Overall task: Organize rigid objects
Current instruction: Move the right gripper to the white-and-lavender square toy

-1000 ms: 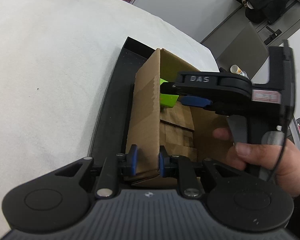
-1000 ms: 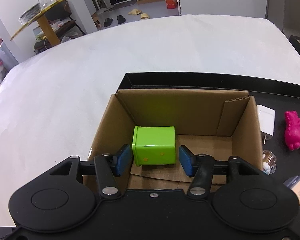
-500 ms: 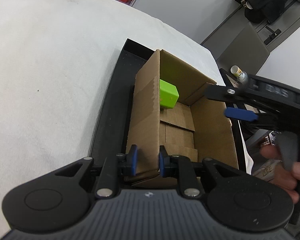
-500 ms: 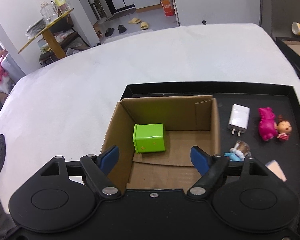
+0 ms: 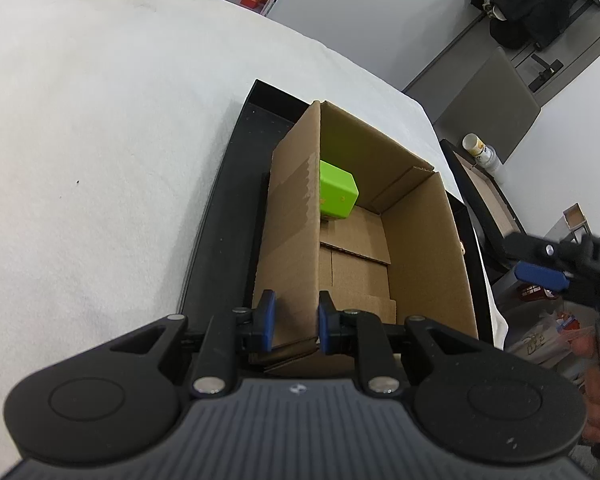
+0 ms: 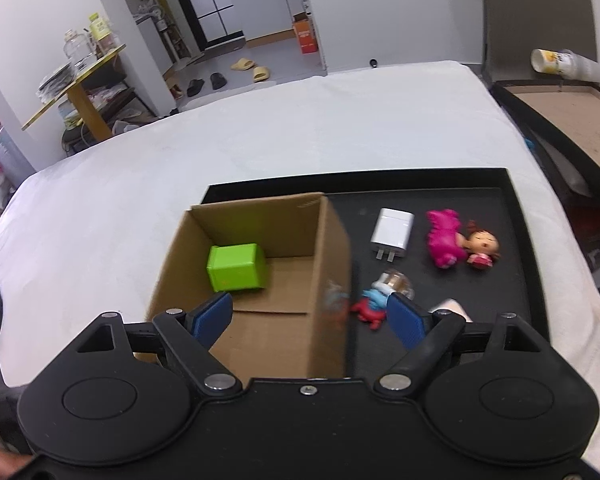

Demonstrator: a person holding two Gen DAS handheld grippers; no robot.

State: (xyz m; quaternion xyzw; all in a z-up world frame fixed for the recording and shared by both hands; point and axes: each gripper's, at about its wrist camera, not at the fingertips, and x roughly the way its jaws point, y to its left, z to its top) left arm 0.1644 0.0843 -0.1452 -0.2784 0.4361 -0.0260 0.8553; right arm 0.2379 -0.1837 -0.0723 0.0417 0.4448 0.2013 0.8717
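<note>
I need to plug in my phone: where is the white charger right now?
In the right wrist view, the white charger lies on the black tray, just right of the cardboard box and left of the pink toy.

The right claw (image 6: 310,316) is hanging wide open above the cardboard box (image 6: 324,280), which is holding a green cube (image 6: 236,267)

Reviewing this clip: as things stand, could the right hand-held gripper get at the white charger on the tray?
Probably yes. The right hand-held gripper is open and holds nothing, and the white charger lies flat in the open on the black tray, apart from the cardboard box and the pink toy; nothing covers it.
</note>
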